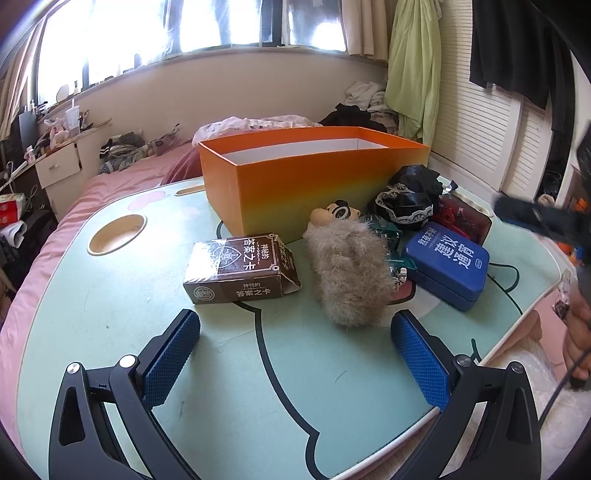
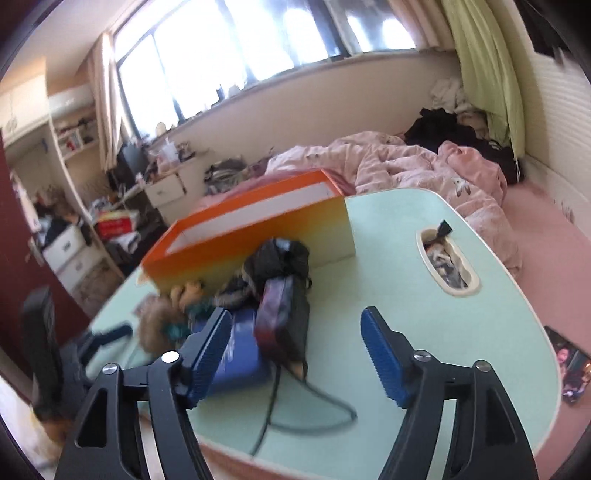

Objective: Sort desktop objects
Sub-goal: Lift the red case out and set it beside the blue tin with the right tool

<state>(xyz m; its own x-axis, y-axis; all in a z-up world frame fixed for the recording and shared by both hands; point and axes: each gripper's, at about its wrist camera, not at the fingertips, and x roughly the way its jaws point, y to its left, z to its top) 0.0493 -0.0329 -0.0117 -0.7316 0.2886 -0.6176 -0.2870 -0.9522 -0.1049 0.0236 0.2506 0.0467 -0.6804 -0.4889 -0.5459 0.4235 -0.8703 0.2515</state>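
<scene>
Green table [image 1: 110, 332]: L tongs [image 1: 295, 328] spread wide, empty; R tongs [image 2: 295, 328] spread, holding nothing.

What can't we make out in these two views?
- Orange box contents: hidden by its walls in both views.
- Red case and blue tin: motion-blurred in the right wrist view.
- Right gripper: a dark blur in the left wrist view.

Daylight floods from the far window [image 1: 184, 26], blown out white. My right view is motion-blurred; both bend and darken at their edges.
</scene>
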